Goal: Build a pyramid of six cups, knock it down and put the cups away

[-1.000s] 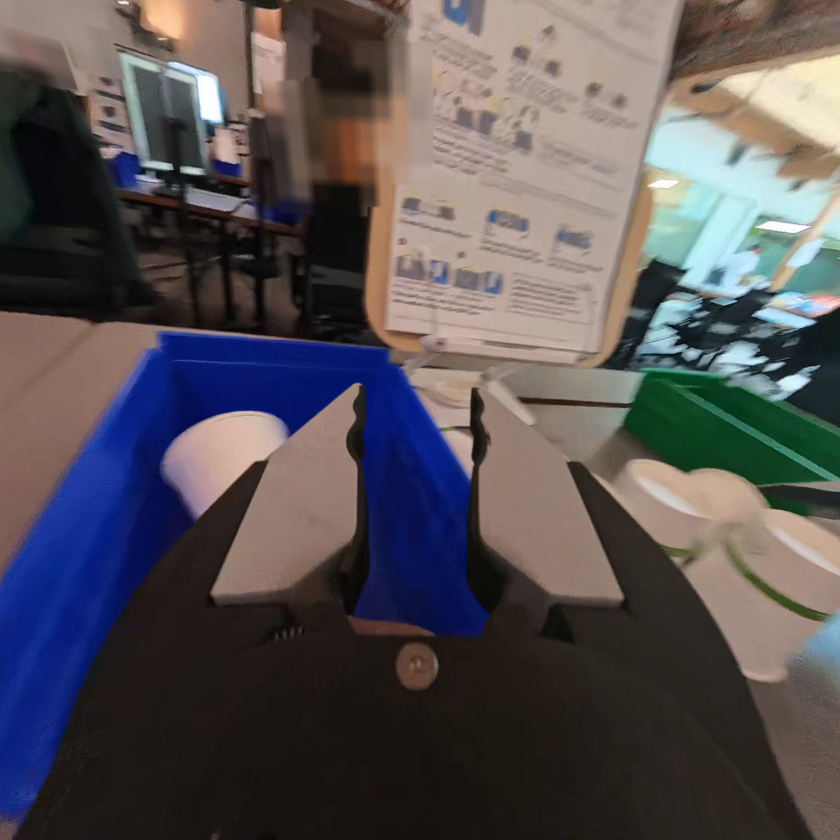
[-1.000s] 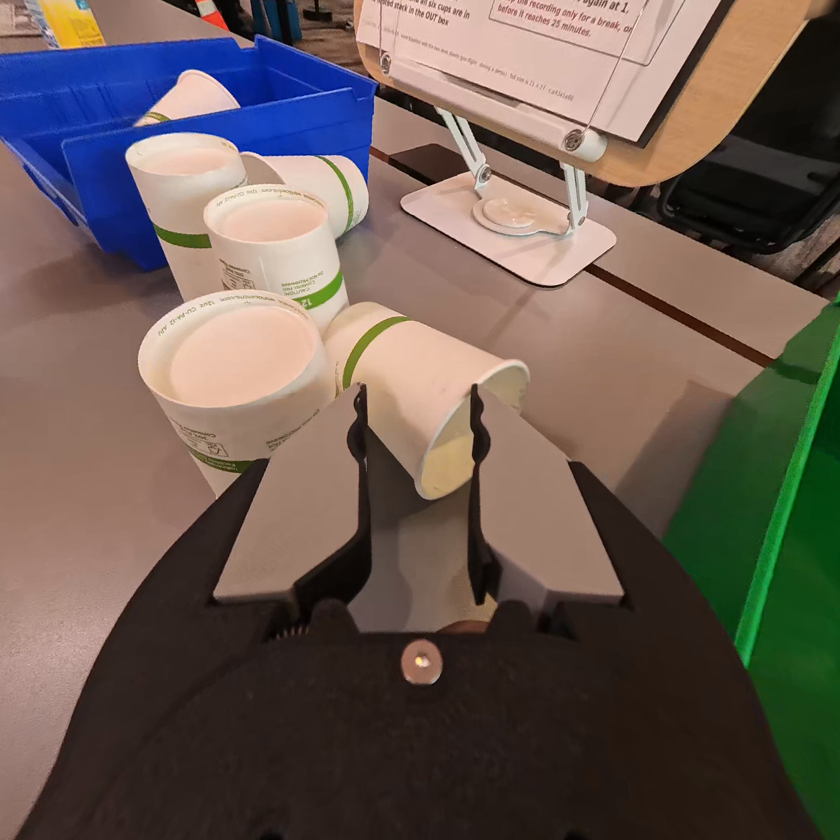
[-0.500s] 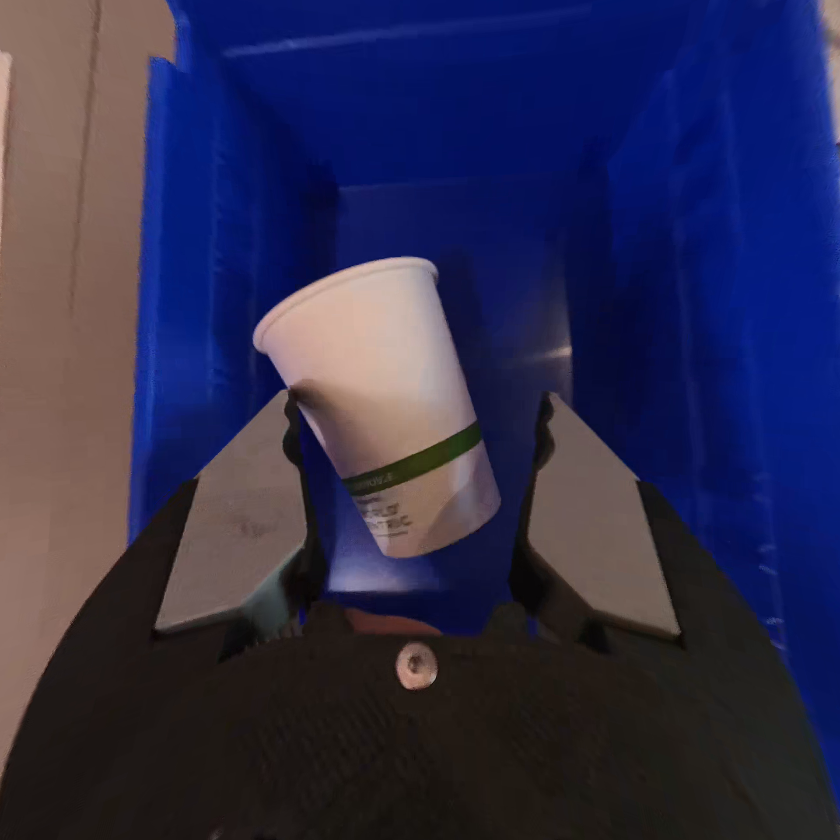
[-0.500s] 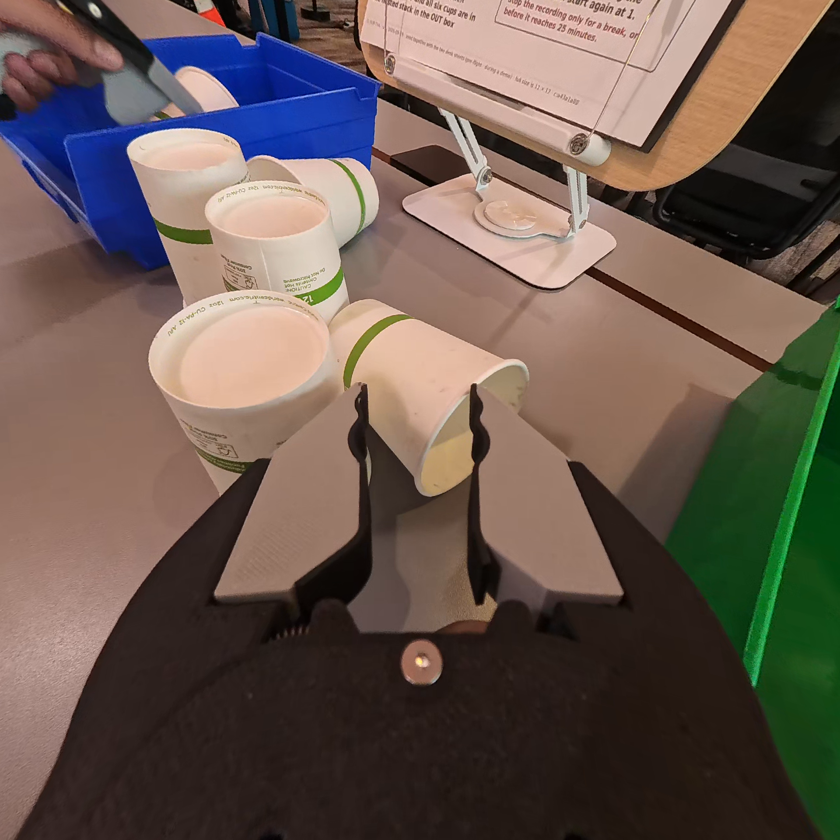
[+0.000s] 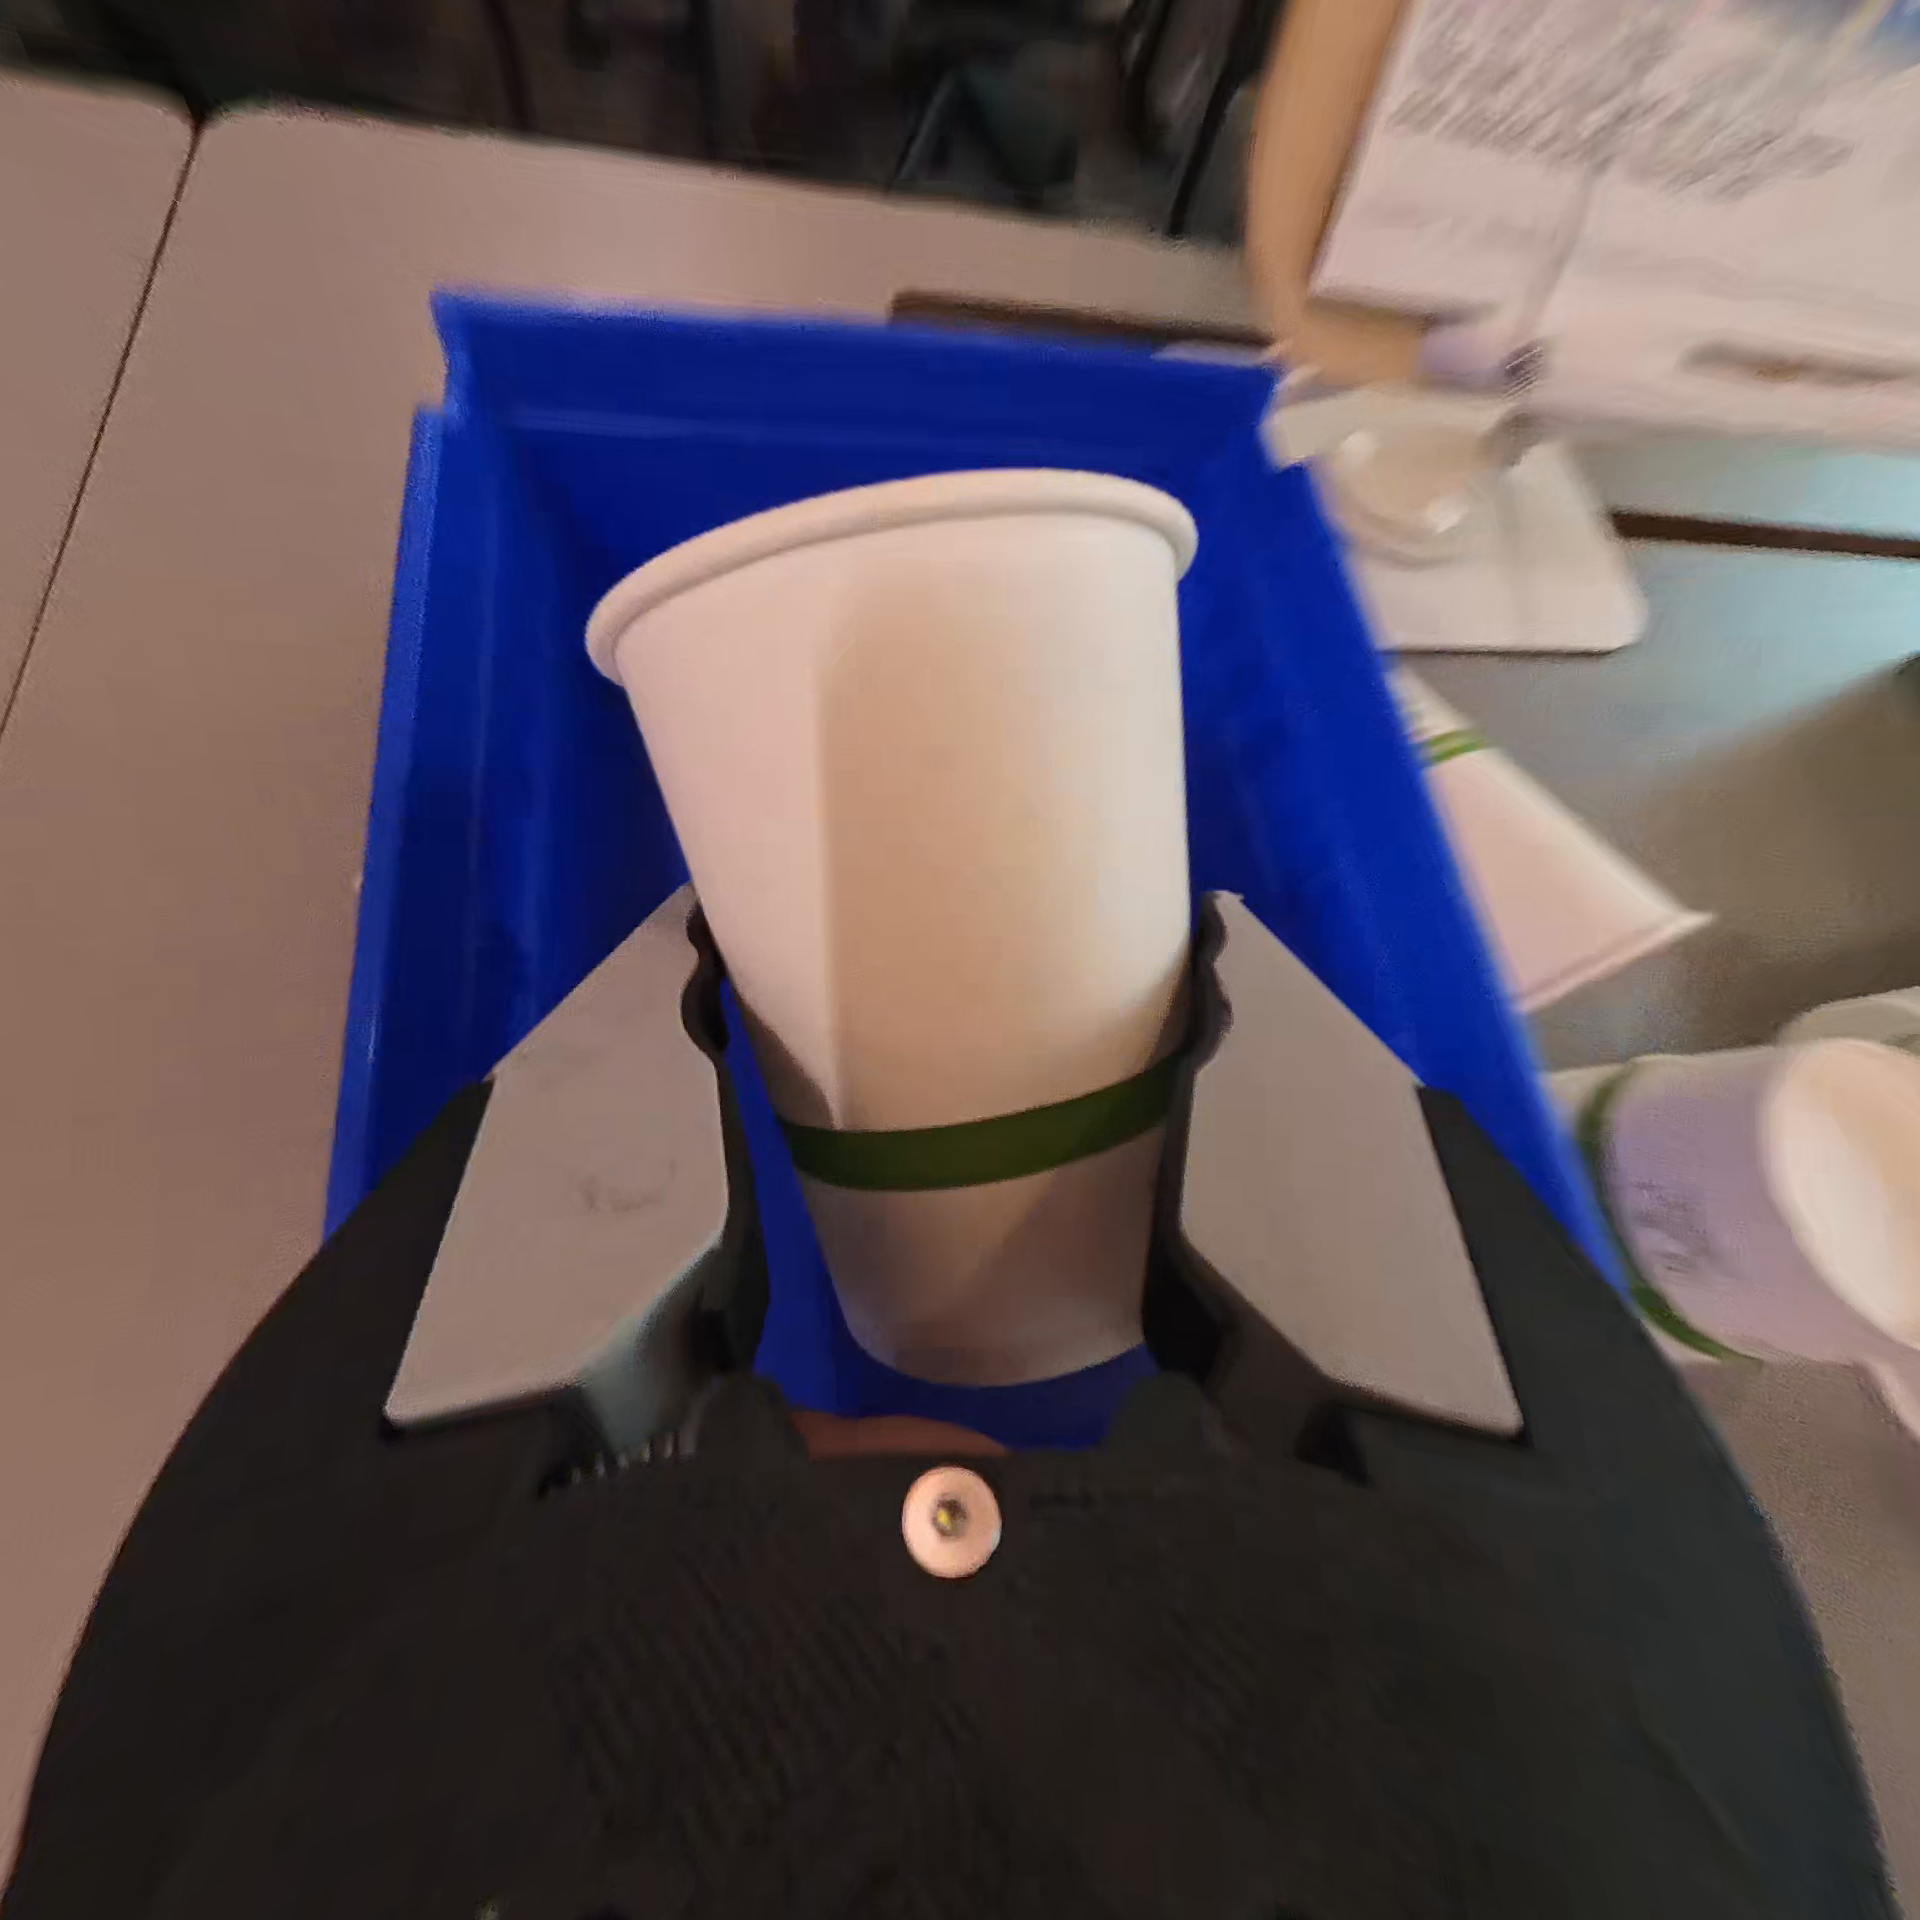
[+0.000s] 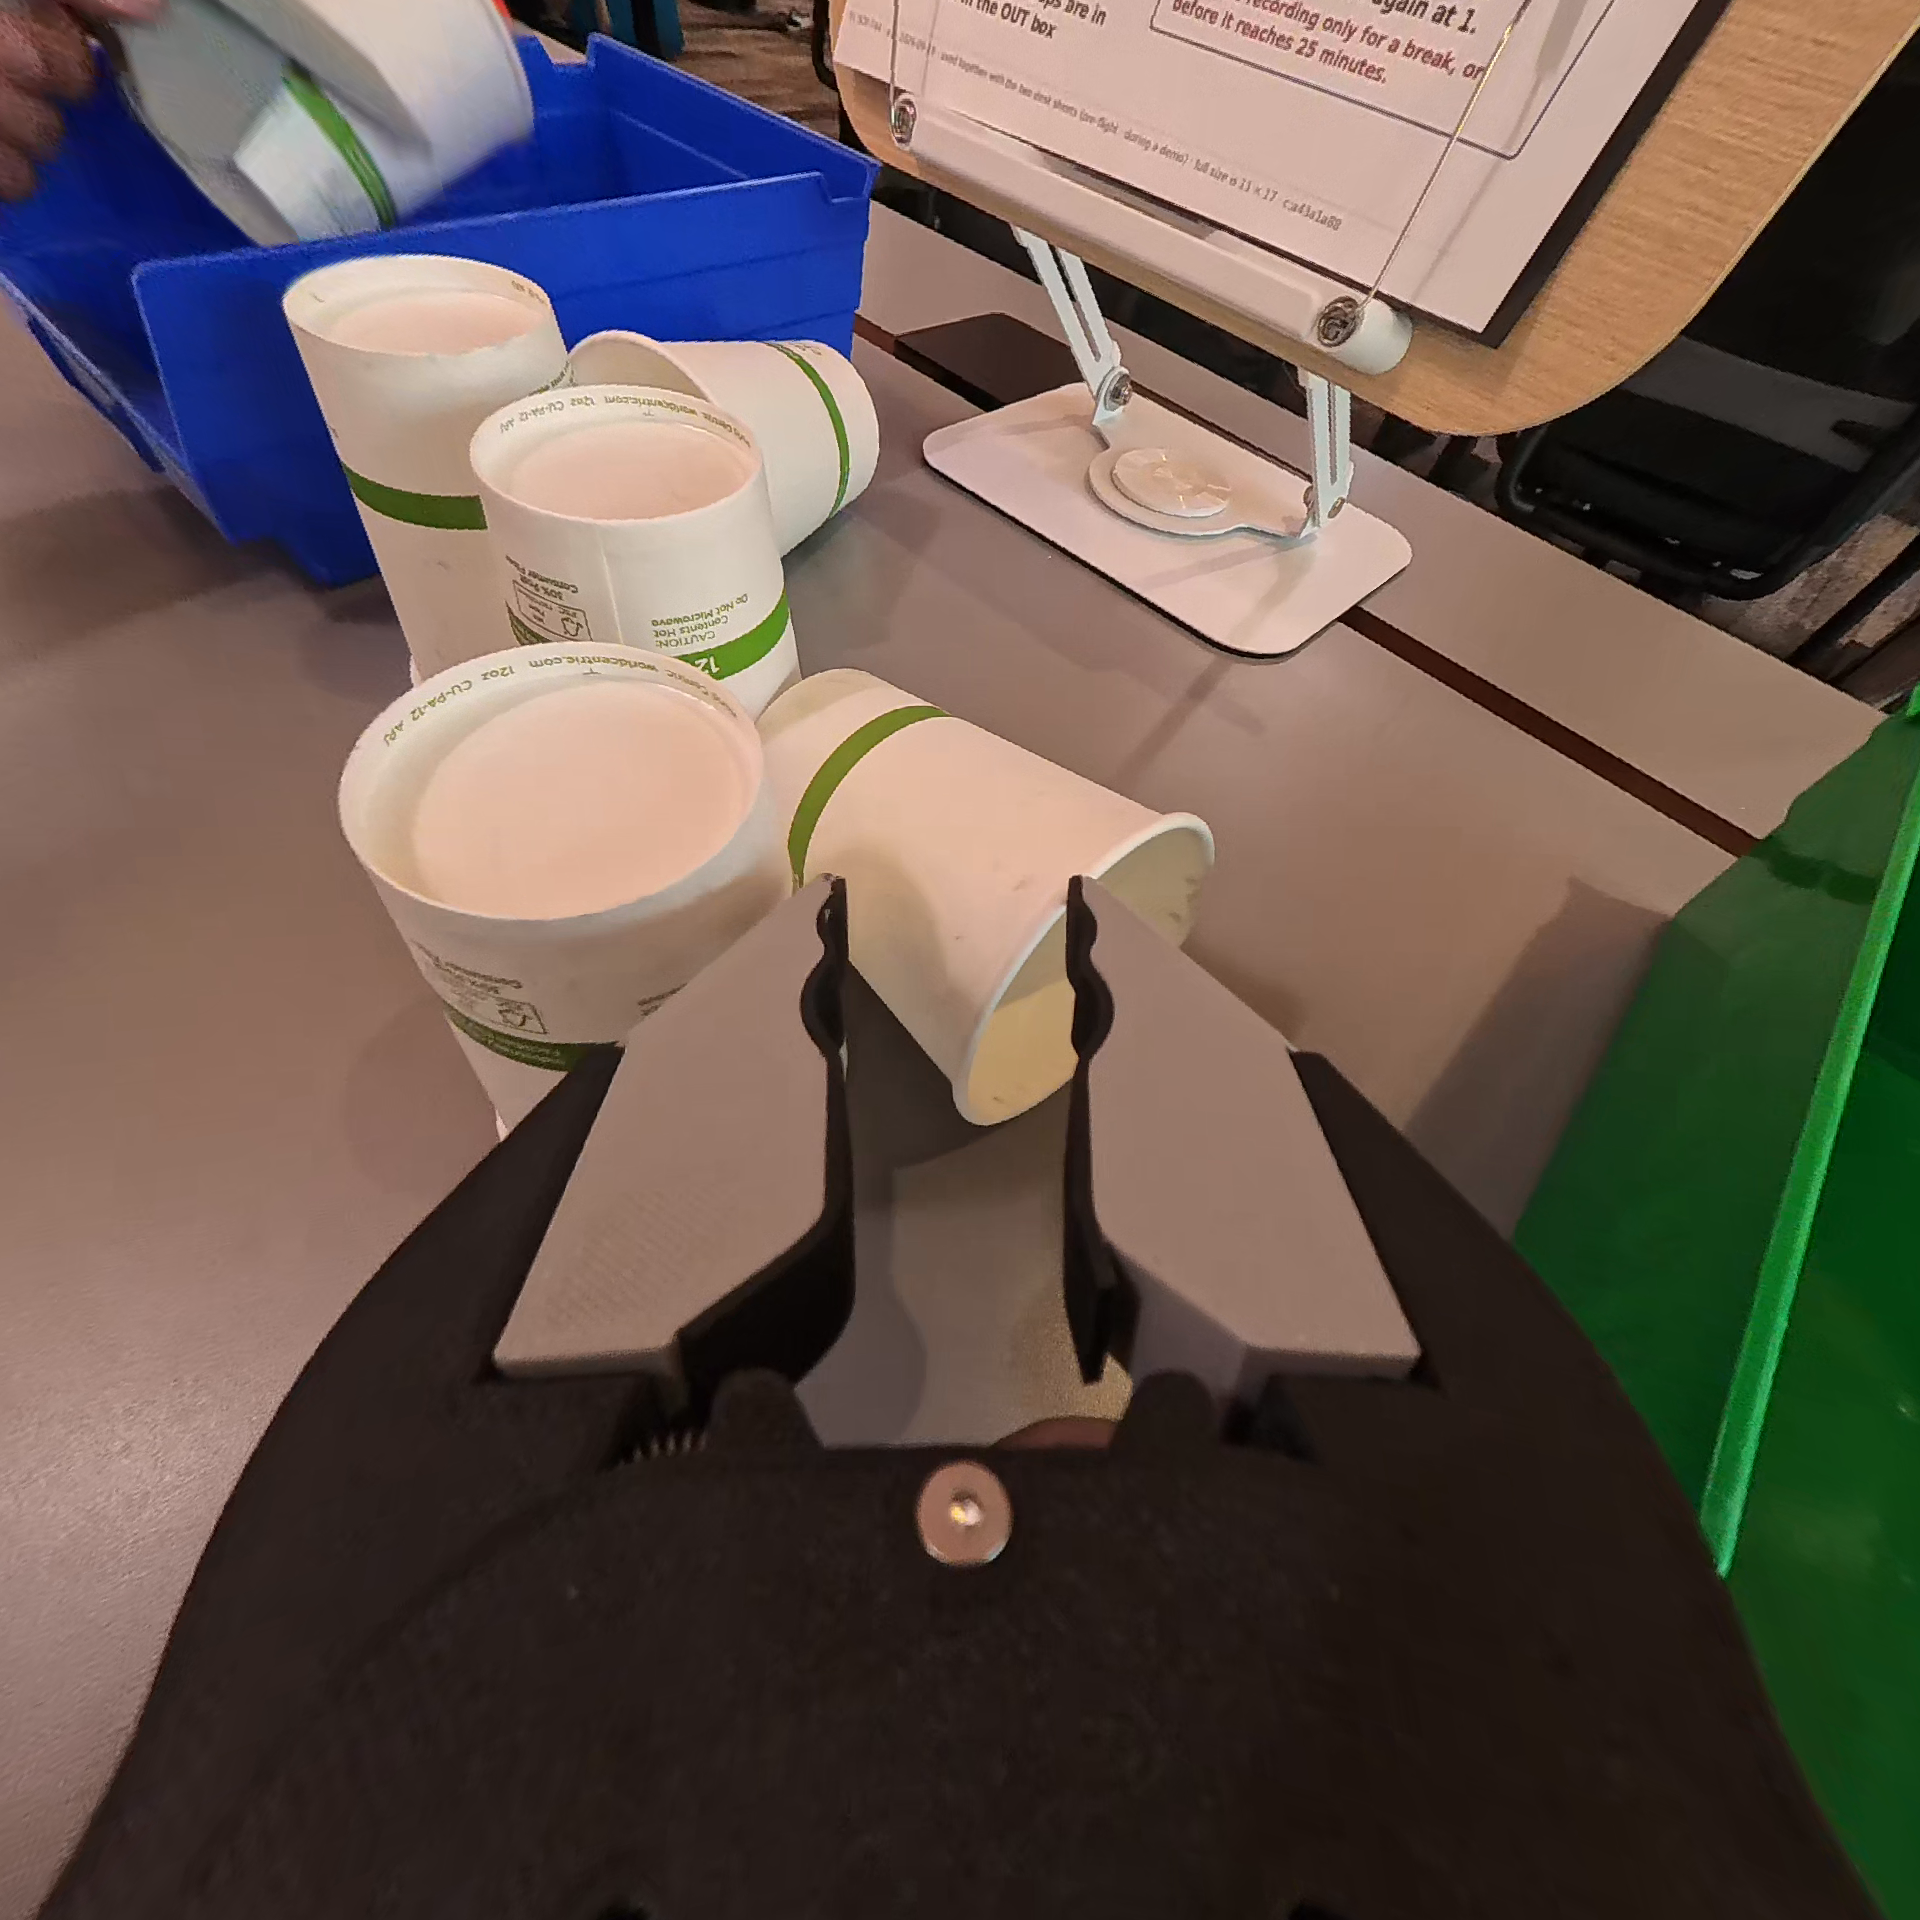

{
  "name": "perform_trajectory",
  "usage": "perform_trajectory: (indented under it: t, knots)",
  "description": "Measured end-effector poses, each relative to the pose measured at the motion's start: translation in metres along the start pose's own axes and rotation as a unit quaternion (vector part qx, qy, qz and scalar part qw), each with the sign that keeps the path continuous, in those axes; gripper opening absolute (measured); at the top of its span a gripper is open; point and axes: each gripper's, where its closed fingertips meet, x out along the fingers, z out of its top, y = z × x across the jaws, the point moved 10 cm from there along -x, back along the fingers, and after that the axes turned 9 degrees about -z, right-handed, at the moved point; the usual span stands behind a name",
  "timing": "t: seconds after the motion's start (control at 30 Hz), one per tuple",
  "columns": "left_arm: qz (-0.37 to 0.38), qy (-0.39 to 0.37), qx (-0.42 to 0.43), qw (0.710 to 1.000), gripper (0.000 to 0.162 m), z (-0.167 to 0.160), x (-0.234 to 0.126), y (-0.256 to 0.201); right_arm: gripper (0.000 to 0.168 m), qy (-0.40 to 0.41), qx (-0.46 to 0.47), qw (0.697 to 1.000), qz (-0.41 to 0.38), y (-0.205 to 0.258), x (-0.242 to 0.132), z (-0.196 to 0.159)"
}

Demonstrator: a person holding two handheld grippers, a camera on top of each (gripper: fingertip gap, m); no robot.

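Note:
My left gripper [image 5: 951, 914] is shut on a white paper cup with a green band [image 5: 904, 790], gripping its lower part, mouth pointing away, above the blue bin [image 5: 468, 831]. The right wrist view shows this cup [image 6: 332, 114] tilted over the bin [image 6: 665, 239]. My right gripper [image 6: 954, 894] is open and empty, just over a cup lying on its side [image 6: 966, 831] with its mouth toward me. Three cups stand upside down on the table: near [image 6: 551, 800], middle [image 6: 623, 499], far [image 6: 416, 343]. Another cup [image 6: 790, 416] lies on its side behind them.
A green bin [image 6: 1818, 1143] stands at the right edge. A white stand [image 6: 1174, 499] holding a wooden board with an instruction sheet is at the back. A hand [image 6: 31, 104] shows at the top left. The grey table [image 6: 208, 935] is bare to the left. The gap from one gripper's tips to the other's is roughly 40 centimetres.
My left gripper opened, dropped into the blue bin around the cup lying there, shut on it and lifted it above the bin. The right gripper has barely moved.

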Motion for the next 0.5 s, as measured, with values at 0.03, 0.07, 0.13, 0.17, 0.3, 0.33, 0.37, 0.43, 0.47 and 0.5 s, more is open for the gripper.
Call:
perform_trajectory:
  t: [0.03, 0.07, 0.13, 0.17, 0.3, 0.33, 0.37, 0.43, 0.47, 0.5]
  knots:
    - [-0.021, -0.023, 0.011, 0.999, 0.089, 0.008, -0.009, -0.009, 0.039, 0.0, 0.004, 1.0, 0.001, -0.001, 0.0, 0.0]
    - [-0.042, -0.042, 0.027, 0.998, 0.089, 0.015, -0.019, -0.02, 0.039, -0.001, 0.009, 1.0, 0.002, -0.002, 0.001, -0.001]
    - [-0.074, -0.066, 0.072, 0.993, 0.089, 0.027, -0.036, -0.044, 0.039, 0.004, 0.019, 1.0, 0.005, -0.004, 0.001, -0.002]
    - [-0.088, -0.067, 0.095, 0.989, 0.089, 0.032, -0.042, -0.057, 0.039, 0.007, 0.023, 1.0, 0.005, -0.005, 0.002, -0.003]
    - [-0.129, -0.005, 0.201, 0.971, 0.09, 0.046, -0.042, -0.12, 0.038, 0.015, 0.031, 0.999, 0.008, -0.007, 0.005, -0.007]
    - [-0.12, 0.02, 0.242, 0.963, 0.09, 0.047, -0.036, -0.137, 0.038, 0.018, 0.03, 0.999, 0.006, -0.007, 0.006, -0.007]
    - [-0.099, 0.044, 0.286, 0.952, 0.09, 0.048, -0.027, -0.152, 0.038, 0.02, 0.028, 0.999, 0.004, -0.006, 0.006, -0.008]
    - [-0.052, 0.092, 0.359, 0.927, 0.09, 0.048, -0.006, -0.178, 0.039, 0.021, 0.023, 1.0, 0.001, -0.006, 0.007, -0.008]
    - [-0.038, 0.116, 0.389, 0.913, 0.091, 0.047, 0.005, -0.189, 0.038, 0.021, 0.02, 1.0, -0.001, -0.006, 0.006, -0.008]
    - [-0.028, 0.136, 0.414, 0.899, 0.091, 0.045, 0.017, -0.2, 0.038, 0.021, 0.017, 1.0, -0.003, -0.006, 0.006, -0.008]
